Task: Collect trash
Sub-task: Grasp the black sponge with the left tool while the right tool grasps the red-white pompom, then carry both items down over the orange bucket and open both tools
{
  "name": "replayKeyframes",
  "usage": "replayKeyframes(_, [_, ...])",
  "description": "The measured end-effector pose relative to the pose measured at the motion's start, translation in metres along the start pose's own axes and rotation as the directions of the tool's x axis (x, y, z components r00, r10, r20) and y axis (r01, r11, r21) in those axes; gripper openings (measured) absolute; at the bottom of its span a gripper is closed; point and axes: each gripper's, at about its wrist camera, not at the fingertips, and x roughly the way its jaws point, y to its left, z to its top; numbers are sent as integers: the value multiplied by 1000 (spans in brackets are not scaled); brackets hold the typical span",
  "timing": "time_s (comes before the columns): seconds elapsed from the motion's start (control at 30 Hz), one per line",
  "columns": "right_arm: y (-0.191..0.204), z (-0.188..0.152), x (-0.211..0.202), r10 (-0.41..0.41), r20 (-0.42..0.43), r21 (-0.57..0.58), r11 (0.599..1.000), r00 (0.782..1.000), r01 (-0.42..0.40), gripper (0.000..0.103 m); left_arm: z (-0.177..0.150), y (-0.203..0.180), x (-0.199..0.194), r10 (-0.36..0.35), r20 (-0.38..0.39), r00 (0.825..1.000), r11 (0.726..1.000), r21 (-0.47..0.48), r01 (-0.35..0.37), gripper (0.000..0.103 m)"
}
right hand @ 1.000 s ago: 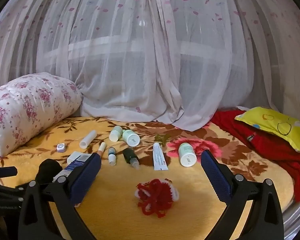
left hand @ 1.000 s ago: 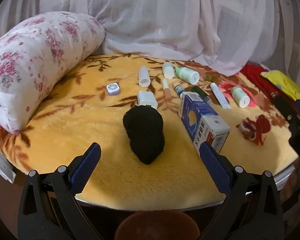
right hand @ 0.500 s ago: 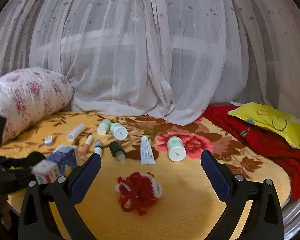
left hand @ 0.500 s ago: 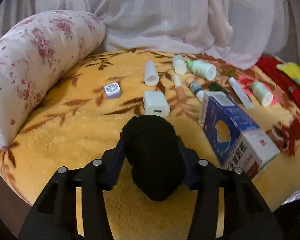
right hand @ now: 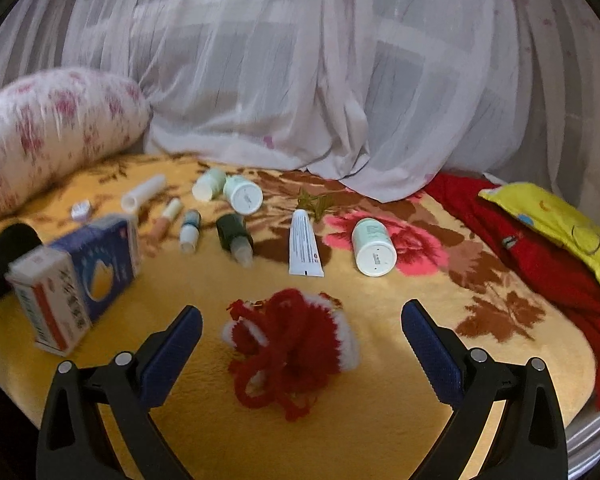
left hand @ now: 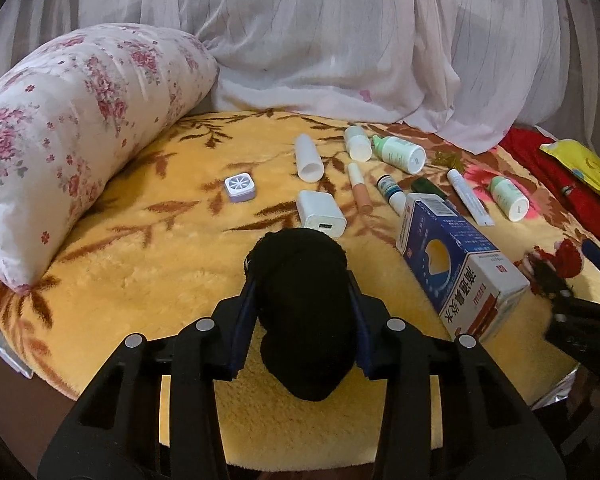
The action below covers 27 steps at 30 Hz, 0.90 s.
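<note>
Left gripper (left hand: 303,304): blue pads pressed against both flanks of a black wad of fabric (left hand: 305,312), clamped on it. The wad sits on the yellow plush blanket (left hand: 148,264) near the front edge, squeezed narrow between the pads, bulging above and below them. I cannot tell whether it is lifted clear of the blanket.

Just behind the wad, a white charger block (left hand: 321,214), touching or nearly so. To its right, a blue and white carton (left hand: 456,264) lies on its side, close beside the left gripper's right finger but apart from it.

Right gripper (right hand: 302,344): fingers spread wide, holding nothing. A red and white yarn tangle (right hand: 290,344) lies on the blanket between the two fingers, centred, with clear gaps on either side; neither pad touches it.

Farther back on the blanket, scattered: a white tube (right hand: 305,245), a pale green bottle (right hand: 373,247) on its side, a dark green dropper bottle (right hand: 235,237), a small lilac square case (left hand: 240,188).

Floral bolster pillow (left hand: 72,120) along the left edge. Sheer curtain (right hand: 300,72) behind. Yellow cushion (right hand: 556,224) on red cloth, far right.
</note>
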Motion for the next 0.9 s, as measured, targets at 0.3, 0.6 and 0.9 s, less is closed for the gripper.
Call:
replayKeyframes(0.3, [-7,-1,11,52,-57,24,998,997,-51,27,-7,-5,-15,-34,-7,999,999,10,34,40])
replayKeyframes(0.6, [0,9,-58,215,-27,49,976,976,-213,23,-29,-17,-60,-87,-42,995,994,64,90,40])
replayKeyframes(0.9, [43,-39,-112,466,-235,92,884,853,-458,23,-81,-8,-89,-146,-239,960,986,47,162,40])
